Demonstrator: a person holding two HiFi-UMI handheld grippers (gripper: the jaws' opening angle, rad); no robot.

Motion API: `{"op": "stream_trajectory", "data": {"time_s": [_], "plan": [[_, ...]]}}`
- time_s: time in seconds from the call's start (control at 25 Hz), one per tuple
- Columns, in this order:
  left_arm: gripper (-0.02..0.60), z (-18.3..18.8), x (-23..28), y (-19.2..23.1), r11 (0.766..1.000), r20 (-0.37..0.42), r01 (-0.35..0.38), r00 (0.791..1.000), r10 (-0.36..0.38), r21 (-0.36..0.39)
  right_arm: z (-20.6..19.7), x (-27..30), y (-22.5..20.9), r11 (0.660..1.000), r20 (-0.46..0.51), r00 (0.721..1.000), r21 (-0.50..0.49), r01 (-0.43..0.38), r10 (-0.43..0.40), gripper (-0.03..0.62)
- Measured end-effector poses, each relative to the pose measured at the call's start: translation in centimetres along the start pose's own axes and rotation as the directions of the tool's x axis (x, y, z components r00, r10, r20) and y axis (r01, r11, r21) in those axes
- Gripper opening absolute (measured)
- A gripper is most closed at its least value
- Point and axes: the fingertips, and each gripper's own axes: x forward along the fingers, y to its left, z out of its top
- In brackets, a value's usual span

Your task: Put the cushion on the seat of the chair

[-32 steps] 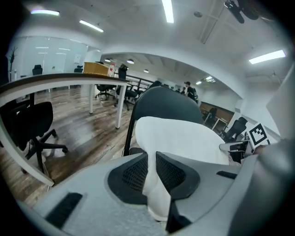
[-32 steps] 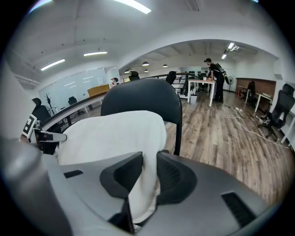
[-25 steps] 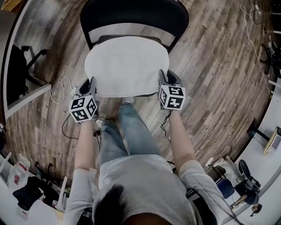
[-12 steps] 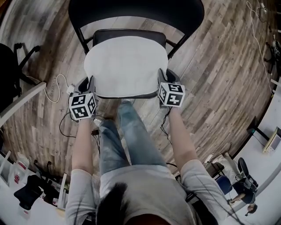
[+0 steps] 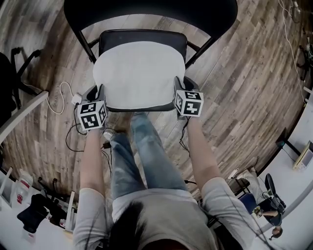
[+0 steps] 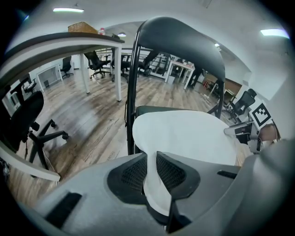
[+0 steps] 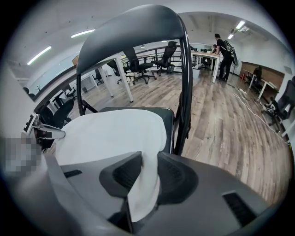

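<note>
A white cushion [image 5: 139, 73] lies over the black seat [image 5: 142, 35] of a chair with a curved black backrest [image 5: 146, 12]; whether it rests fully on the seat I cannot tell. My left gripper [image 5: 100, 93] is shut on the cushion's front left edge, and the white edge [image 6: 154, 184] fills the gap between its pads. My right gripper [image 5: 180, 87] holds the front right edge. Its jaws have just been opening, and the cushion edge [image 7: 145, 179] still sits between the pads, touching both. The seat's far right corner [image 7: 168, 120] shows past the cushion.
A black office chair [image 5: 10, 73] and a white desk edge [image 5: 22, 114] stand at the left. A white cable [image 5: 63, 97] lies on the wood floor near the chair's left legs. The person's legs [image 5: 142, 146] are right before the seat. Desks [image 6: 69, 41] stand farther off.
Both grippers have sunk with the cushion toward the chair seat. More of the black seat now shows behind the cushion's far edge.
</note>
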Motion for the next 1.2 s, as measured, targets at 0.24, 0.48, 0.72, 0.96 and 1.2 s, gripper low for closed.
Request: {"op": "stream_trajectory", "data": {"time_s": [0.24,0.48,0.72,0.96,1.2], "plan": [[0.066,-0.8,1.3,0.8,1.0,-0.046,-0.01,0.999,0.01,0.001,-1.0,1.3,-0.5,1.0,-0.036,0.999,0.007,0.012,-0.012,0.101],[0.083,-1.2,1.9,1.1,1.0,-0.086,-0.002,0.996,0.001,-0.007,-1.5,2.2,-0.9,1.0,-0.071,0.997,0.014,0.02,-0.019,0.112],[0.122,-0.9,1.3,1.3,1.0,-0.054,-0.008,0.999,0.006,-0.028,-1.2,1.8,-1.2,0.999,-0.05,0.998,0.004,0.04,-0.04,0.141],[0.175,0.5,-0.8,1.6,1.0,0.015,-0.018,1.0,0.018,0.015,0.3,-0.9,-1.5,0.996,0.059,0.994,-0.008,0.093,-0.092,0.146],[0.014,2.7,-3.6,0.0,0.997,0.118,0.0,0.993,-0.009,0.073,2.2,-4.5,2.2,0.998,0.166,0.986,-0.05,0.03,-0.021,0.018]]}}
